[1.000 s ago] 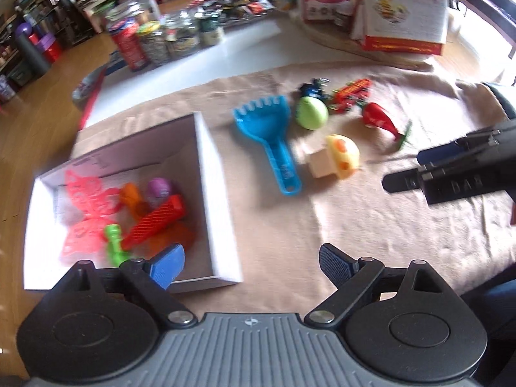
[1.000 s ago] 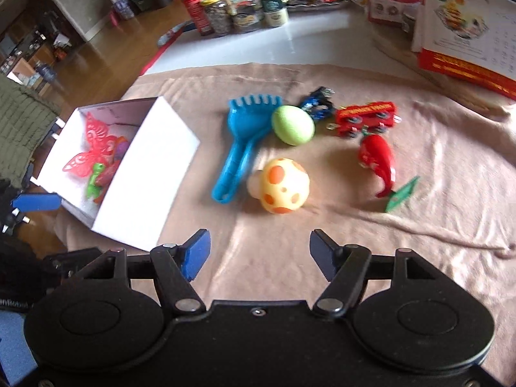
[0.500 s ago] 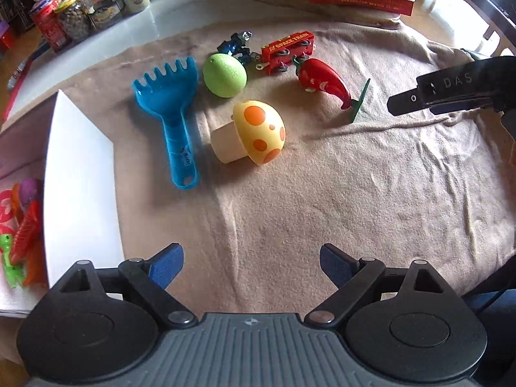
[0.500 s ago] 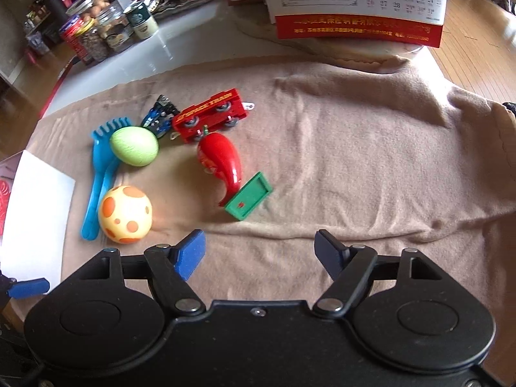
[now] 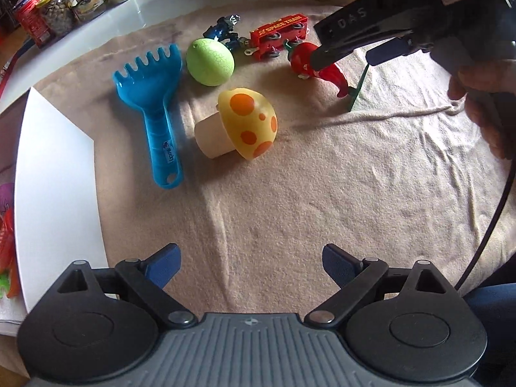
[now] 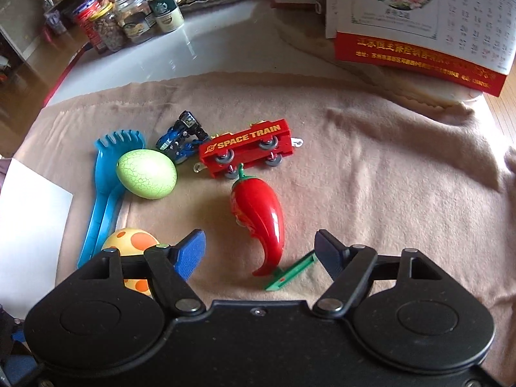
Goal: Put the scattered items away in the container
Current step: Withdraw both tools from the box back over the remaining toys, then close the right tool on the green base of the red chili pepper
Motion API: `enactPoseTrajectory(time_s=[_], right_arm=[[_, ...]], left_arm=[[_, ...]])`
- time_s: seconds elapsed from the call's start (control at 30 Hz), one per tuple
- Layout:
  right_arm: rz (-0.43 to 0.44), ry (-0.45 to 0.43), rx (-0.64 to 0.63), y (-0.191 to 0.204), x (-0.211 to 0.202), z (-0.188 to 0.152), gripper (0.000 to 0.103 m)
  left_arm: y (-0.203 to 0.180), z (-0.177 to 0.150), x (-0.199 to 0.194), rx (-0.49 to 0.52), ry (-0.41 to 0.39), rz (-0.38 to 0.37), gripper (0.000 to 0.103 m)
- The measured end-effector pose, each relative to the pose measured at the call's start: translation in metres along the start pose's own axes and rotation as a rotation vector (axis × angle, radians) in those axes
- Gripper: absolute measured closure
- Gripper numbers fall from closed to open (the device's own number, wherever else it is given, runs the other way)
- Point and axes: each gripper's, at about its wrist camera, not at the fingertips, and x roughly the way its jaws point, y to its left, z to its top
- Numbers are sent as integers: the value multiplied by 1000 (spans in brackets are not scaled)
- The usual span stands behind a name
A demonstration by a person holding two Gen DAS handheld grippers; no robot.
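The red chilli toy [image 6: 258, 213] lies on the beige cloth [image 6: 387, 193], its tip touching a small green flat piece [image 6: 290, 272]; my right tool [image 6: 259, 253] hangs just above it, jaws standing apart on either side of the tip, pads touching nothing after just opening further. Beyond it sit the red train wagon [image 6: 248, 148], a blue toy car [image 6: 180, 135] and a green egg [image 6: 146, 174], close together. The blue rake [image 5: 154, 113] and the spotted mushroom [image 5: 242, 125] lie nearer the white box [image 5: 54, 193], which stands at the cloth's left edge with toys inside. My left tool [image 5: 251, 262] is spread wide over bare cloth, holding nothing, having just opened further. The white counter [image 6: 193, 48] carries jars [image 6: 109, 25] and a calendar [image 6: 419, 19]; wooden floor shows beyond.
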Motion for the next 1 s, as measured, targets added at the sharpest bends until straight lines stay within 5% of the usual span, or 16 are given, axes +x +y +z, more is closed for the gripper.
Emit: enactPoseTrajectory(time_s=[0.17, 0.43, 0.5, 1.0], right_arm=[[-51, 25, -66, 14, 19, 4, 36], [-84, 110, -82, 14, 33, -8, 64], [-77, 123, -75, 11, 29, -10, 83], [-6, 139, -58, -8, -4, -30, 85]], left_arm=[[7, 2, -1, -35, 7, -22, 7], [16, 2, 2, -51, 13, 3, 7], [18, 3, 3, -51, 11, 10, 7], [41, 42, -6, -171, -113, 72, 7]])
